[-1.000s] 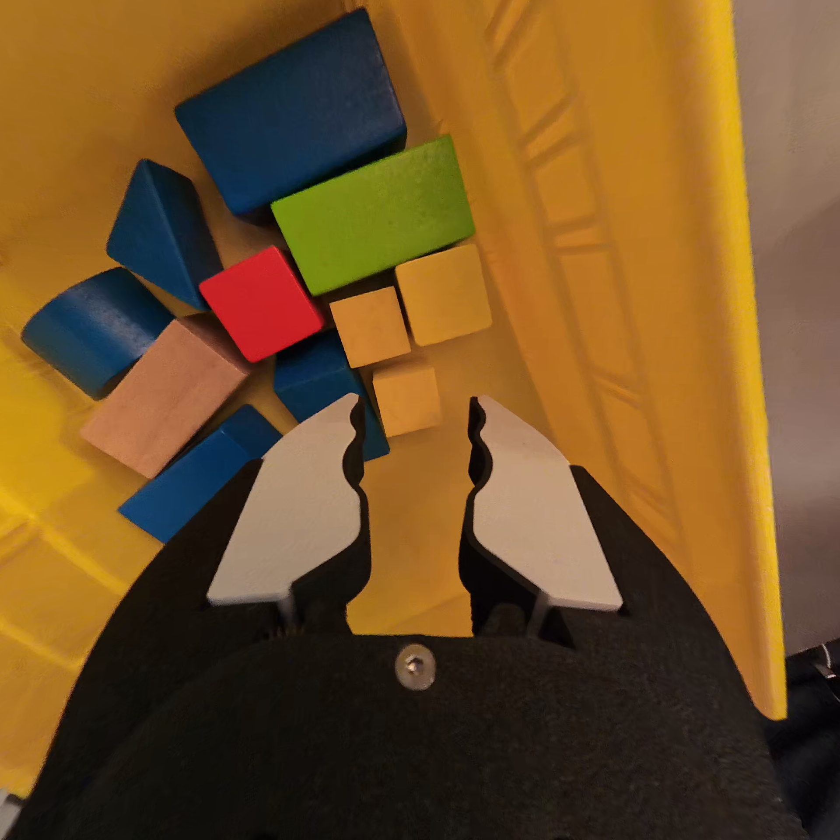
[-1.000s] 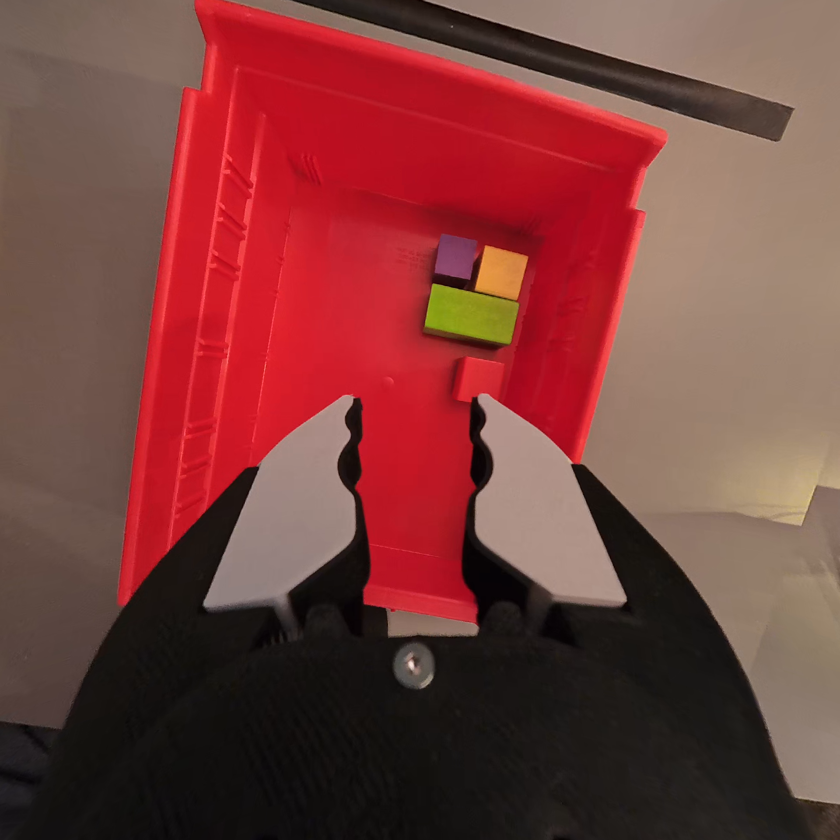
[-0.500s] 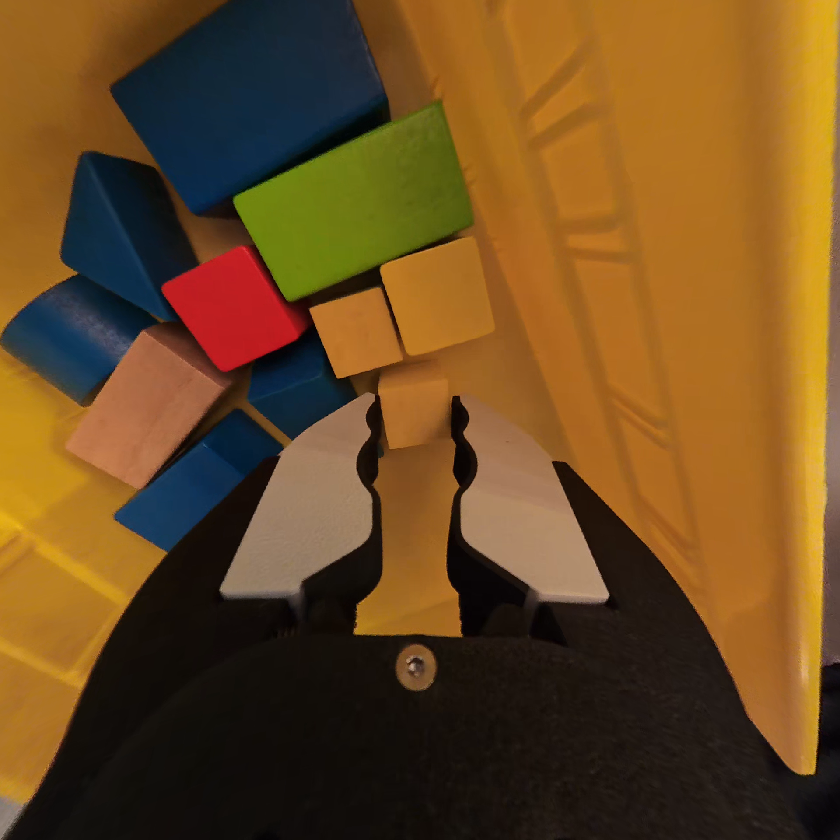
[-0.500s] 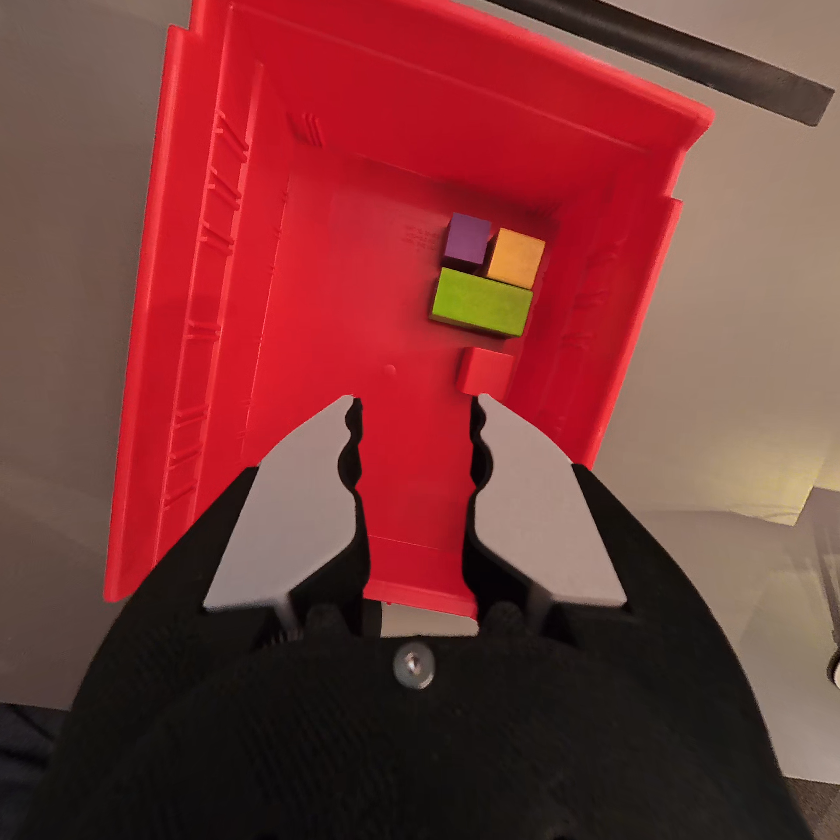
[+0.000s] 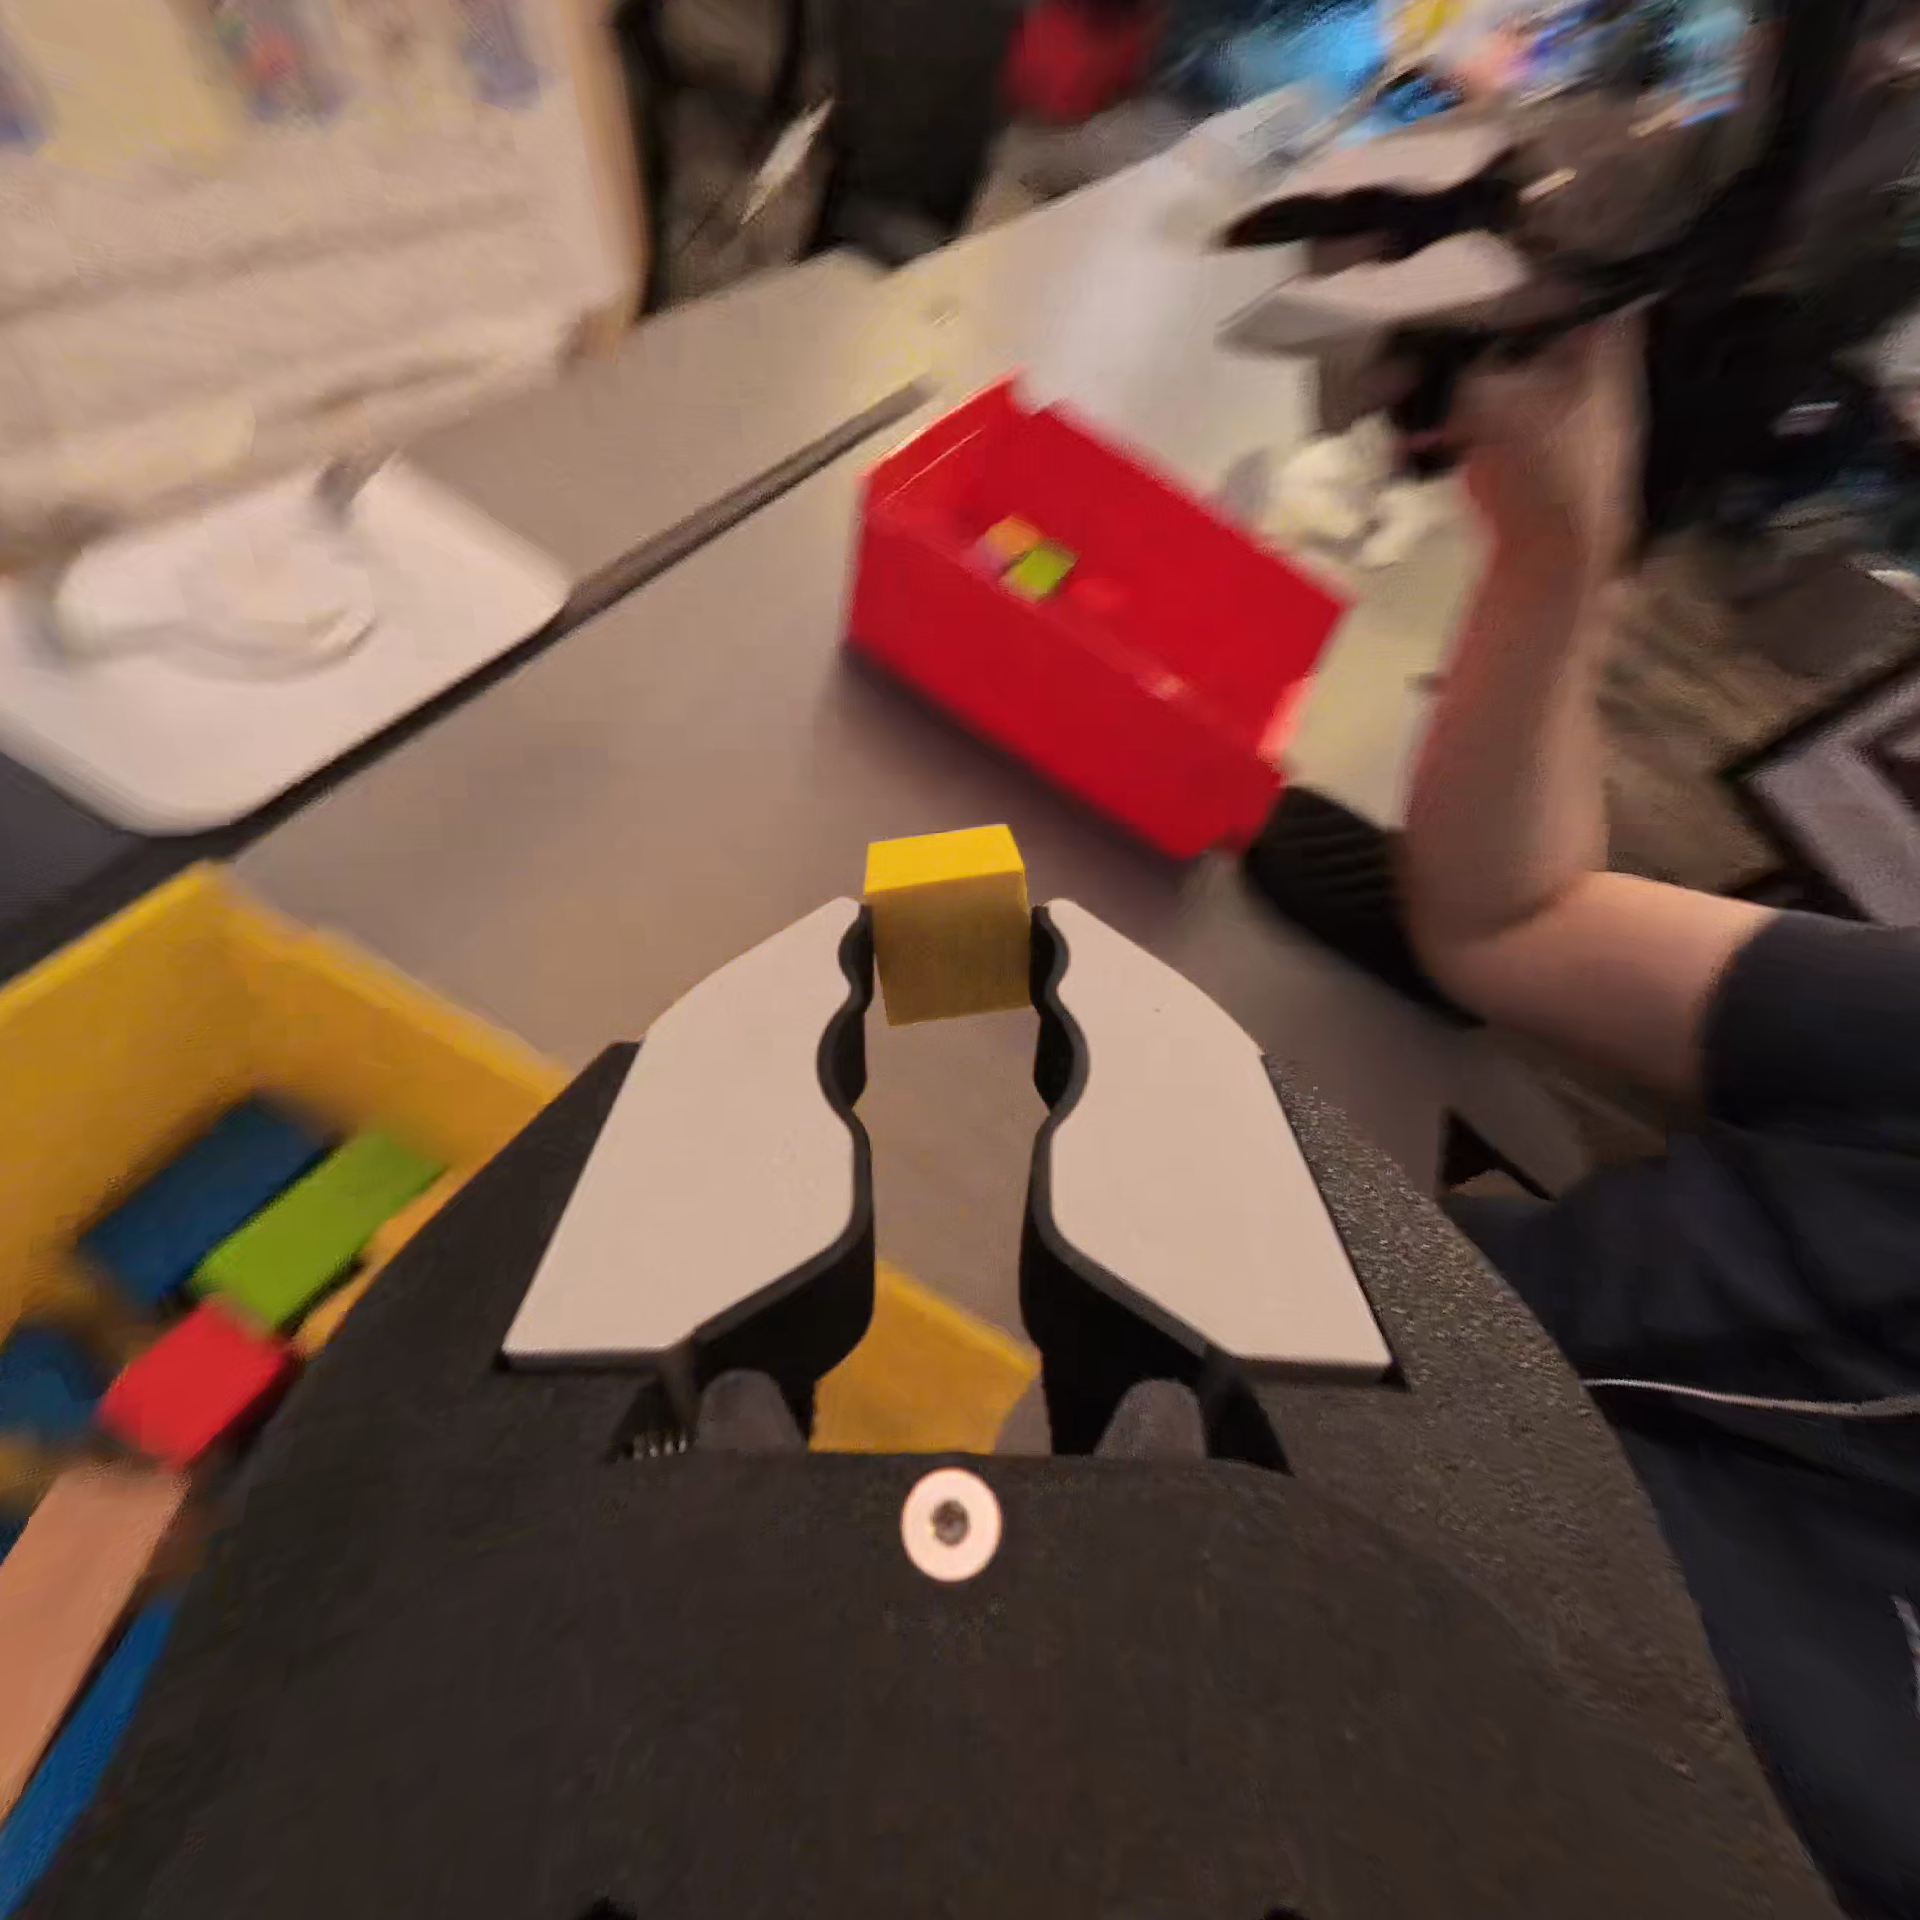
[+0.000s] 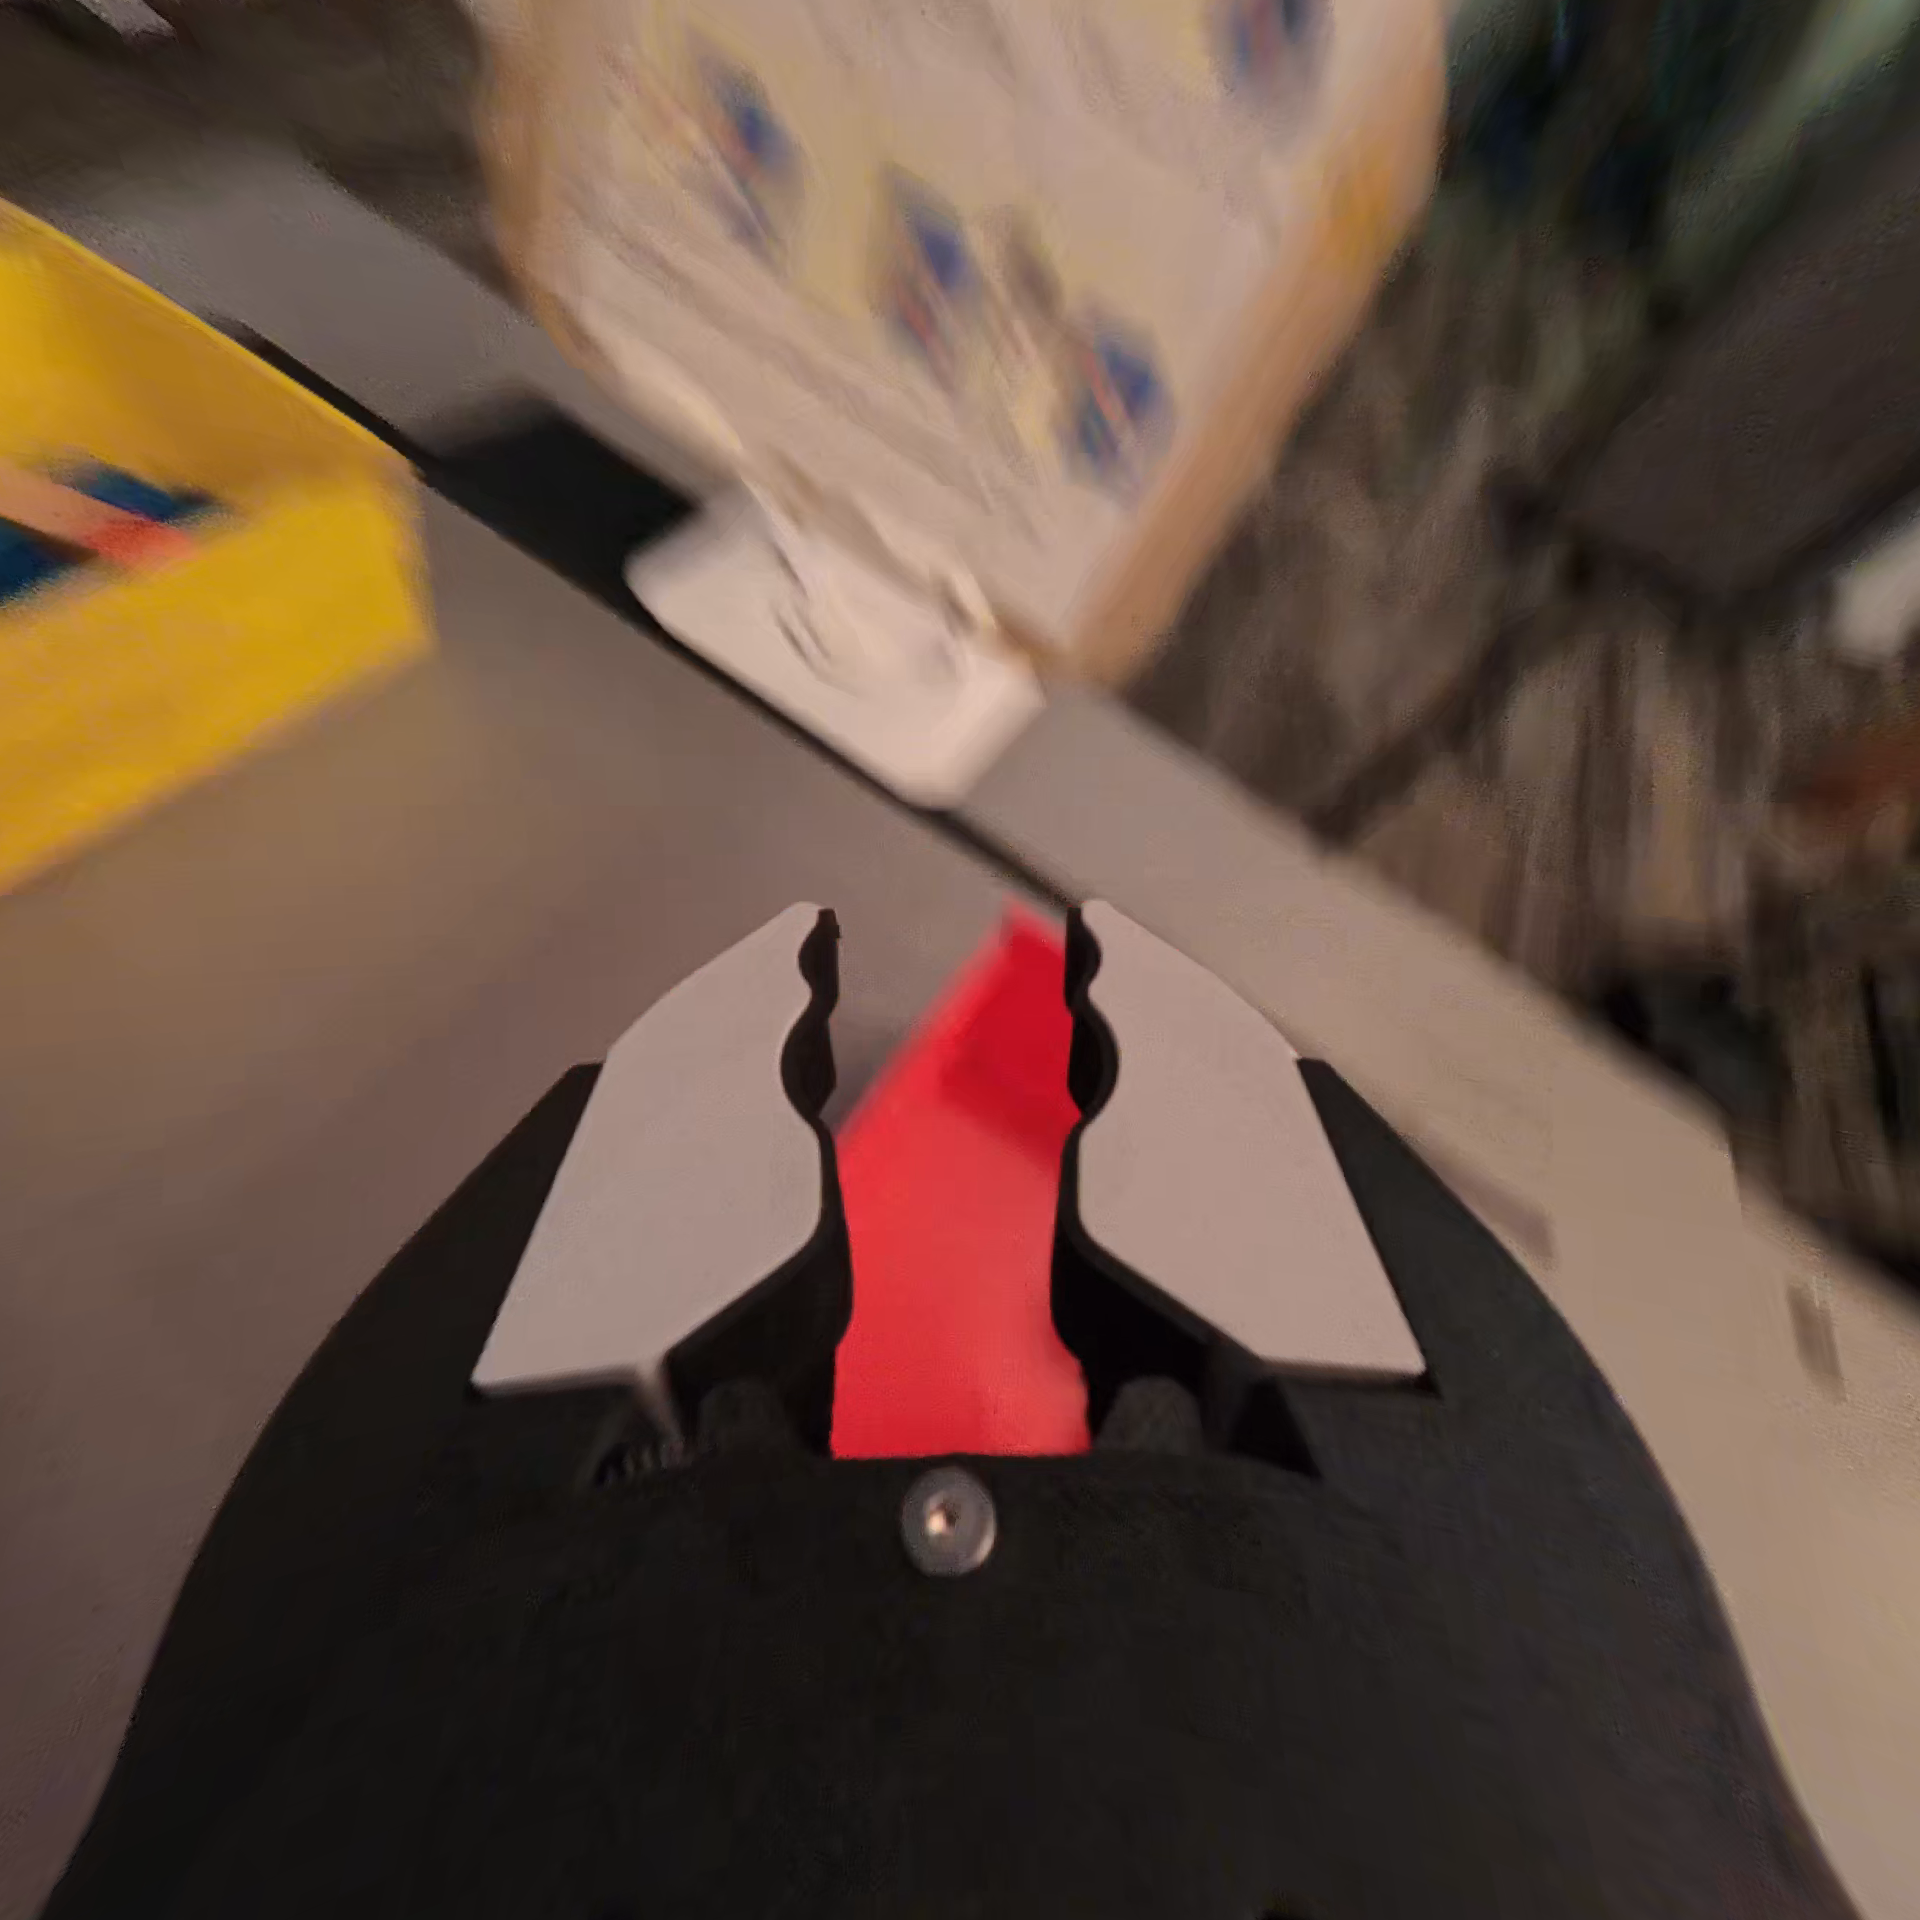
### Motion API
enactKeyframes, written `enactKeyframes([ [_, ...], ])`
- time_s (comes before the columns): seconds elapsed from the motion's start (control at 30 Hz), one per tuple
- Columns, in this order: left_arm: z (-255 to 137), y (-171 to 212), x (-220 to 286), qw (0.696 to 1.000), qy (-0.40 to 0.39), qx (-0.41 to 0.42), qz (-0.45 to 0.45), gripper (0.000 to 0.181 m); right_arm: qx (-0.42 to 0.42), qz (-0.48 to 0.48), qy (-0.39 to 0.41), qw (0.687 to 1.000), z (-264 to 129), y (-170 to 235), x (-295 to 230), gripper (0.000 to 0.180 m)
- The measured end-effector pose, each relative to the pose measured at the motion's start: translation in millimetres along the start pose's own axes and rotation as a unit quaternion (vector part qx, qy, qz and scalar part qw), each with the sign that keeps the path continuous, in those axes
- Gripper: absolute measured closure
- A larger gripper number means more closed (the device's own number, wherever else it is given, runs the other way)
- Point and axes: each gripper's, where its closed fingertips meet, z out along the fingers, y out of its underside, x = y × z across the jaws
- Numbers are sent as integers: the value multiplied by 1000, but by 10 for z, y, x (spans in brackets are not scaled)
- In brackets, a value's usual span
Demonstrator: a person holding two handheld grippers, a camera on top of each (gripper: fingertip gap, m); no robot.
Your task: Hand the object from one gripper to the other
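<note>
My left gripper (image 5: 948, 925) is shut on a small yellow cube (image 5: 948, 925) and holds it in the air above the grey table, past the corner of the yellow bin (image 5: 125, 1039). My right gripper (image 6: 948, 925) is open and empty, raised over the near end of the red bin (image 6: 951, 1247). In the left wrist view the right gripper (image 5: 1382, 270) shows blurred at the upper right, held by a person's hand, above and beyond the red bin (image 5: 1070, 634). The two grippers are well apart.
The yellow bin holds several blocks: blue, green (image 5: 312, 1226), red (image 5: 192, 1377) and tan. The red bin holds a few small blocks (image 5: 1023, 561). A white stand base (image 5: 239, 634) with a pale board stands at the table's far side. A person's forearm (image 5: 1507, 748) is at the right.
My left gripper has lifted the yellow cube out of the yellow bin and swung up toward the red bin. My right gripper has tilted up from looking down into the red bin; both views are motion-blurred.
</note>
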Motion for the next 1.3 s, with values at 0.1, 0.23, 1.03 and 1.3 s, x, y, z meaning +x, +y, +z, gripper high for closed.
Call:
enactKeyframes([
  [0.1, 78, -249, 559, 993, 97, 51, 52, 153, 230, -145, -117, 955, -301, -681, -956, 130],
  [0.23, 174, -429, 1097, 972, 211, 94, 53, 153, 354, -288, -129, 880, -593, -887, -1763, 127],
  [1.03, -66, -577, 1204, 952, 237, 175, 80, 136, -28, -232, -72, 970, -228, 498, -175, 153],
  [1.3, -83, -421, 1156, 966, 182, 134, 123, 141, -372, -94, -102, 918, 247, 2232, 394, 153],
])
